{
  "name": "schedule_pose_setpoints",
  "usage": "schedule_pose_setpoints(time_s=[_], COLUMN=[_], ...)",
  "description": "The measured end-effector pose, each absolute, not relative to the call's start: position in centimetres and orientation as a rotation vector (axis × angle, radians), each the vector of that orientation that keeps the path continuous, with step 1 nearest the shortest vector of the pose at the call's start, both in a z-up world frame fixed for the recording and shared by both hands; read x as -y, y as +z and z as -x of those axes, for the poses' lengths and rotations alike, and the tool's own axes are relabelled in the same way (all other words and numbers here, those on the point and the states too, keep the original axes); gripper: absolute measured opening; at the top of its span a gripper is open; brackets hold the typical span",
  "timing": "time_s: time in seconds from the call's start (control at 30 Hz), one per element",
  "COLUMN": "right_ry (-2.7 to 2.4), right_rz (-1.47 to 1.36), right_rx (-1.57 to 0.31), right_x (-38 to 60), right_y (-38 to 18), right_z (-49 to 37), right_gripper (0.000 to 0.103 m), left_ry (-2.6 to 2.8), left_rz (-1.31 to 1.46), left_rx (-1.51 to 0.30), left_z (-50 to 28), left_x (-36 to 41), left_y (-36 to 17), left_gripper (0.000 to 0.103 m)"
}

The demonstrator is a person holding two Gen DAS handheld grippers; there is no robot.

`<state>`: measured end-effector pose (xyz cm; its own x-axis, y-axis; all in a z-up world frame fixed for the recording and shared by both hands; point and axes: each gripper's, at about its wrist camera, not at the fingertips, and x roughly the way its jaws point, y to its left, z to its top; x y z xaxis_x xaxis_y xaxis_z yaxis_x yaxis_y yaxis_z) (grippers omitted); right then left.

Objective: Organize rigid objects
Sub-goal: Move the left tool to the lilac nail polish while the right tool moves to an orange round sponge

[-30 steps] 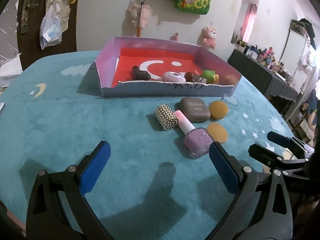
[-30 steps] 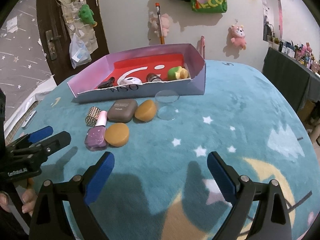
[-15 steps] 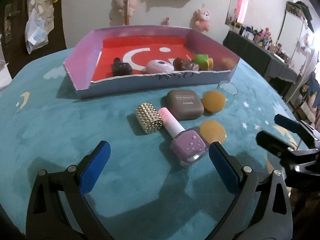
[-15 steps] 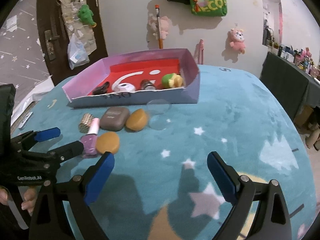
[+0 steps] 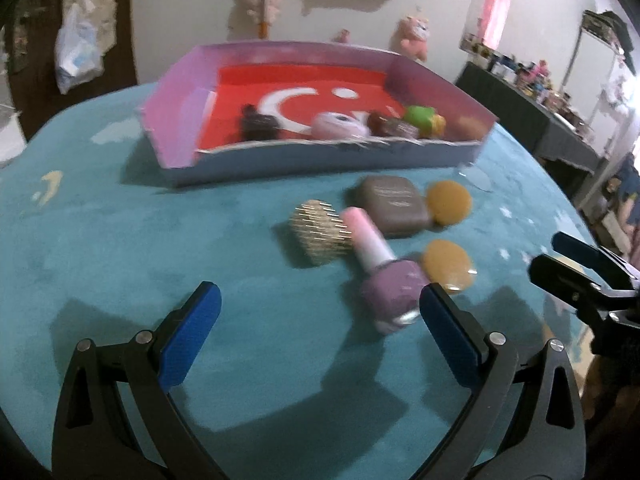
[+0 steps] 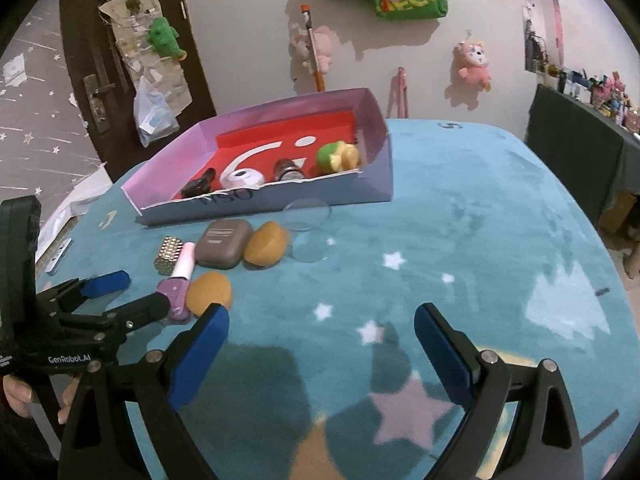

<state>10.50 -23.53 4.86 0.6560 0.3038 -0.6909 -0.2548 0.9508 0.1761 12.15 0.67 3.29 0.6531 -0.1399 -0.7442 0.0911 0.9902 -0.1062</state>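
**Both grippers wide open over the loose cosmetics**

On the table [image 6: 500,208], covered in teal plush cloth with stars, a cluster of small rigid things lies just in front of the shallow lilac cardboard tray with a red floor [image 5: 280,168]. The lilac nail-polish bottle with a pale pink cap [image 5: 380,272] lies on its side, cap pointing toward the tray. A gold studded cylinder [image 5: 320,232] lies against the cap's left side. Beyond them sits the taupe rounded-rectangular compact [image 6: 224,243], and to its right one amber round disc [image 6: 266,243]; a second amber disc [image 6: 209,294] lies nearer, beside the bottle's body. Two clear round lids [image 6: 308,210] rest to the right, close to the tray's front wall. Inside the tray you can see a dark bottle [image 5: 258,124], a white round item [image 6: 242,178], a brown jar [image 6: 288,169] and a green-and-yellow toy [image 6: 338,156].

Your left gripper [image 5: 320,320] is spread wide and holds nothing; its right blue pad [image 5: 448,336] is just beside the base of the nail-polish bottle, though motion blur keeps you from telling whether they touch. Your right gripper [image 6: 320,344] is equally wide apart and empty, hovering over bare cloth to the right of the cluster.
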Motion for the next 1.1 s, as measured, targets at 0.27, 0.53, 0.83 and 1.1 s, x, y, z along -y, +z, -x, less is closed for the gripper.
schedule_pose_setpoints(time_s=[0.27, 0.53, 0.83, 1.1], right_ry=[0.348, 0.329, 0.311, 0.360], right_rz=[-0.061, -0.085, -0.121, -0.078], right_rx=[-0.801, -0.804, -0.806, -0.818], right_x=[22.5, 23.8, 25.2, 24.0], right_y=[4.4, 4.5, 4.4, 4.5], right_z=[-10.8, -10.4, -10.3, -10.6], right_gripper=[0.096, 0.096, 0.096, 0.096], left_ry=[-0.124, -0.222, -0.184, -0.149], left_rz=[0.093, 0.042, 0.009, -0.010], left_rx=[-0.887, -0.897, -0.923, -0.915], left_z=[-12.2, -12.4, -13.1, -12.1], left_x=[-2.3, 1.8, 1.6, -1.5], left_y=[3.2, 3.1, 2.5, 2.6], left_gripper=[0.100, 0.100, 0.101, 0.101])
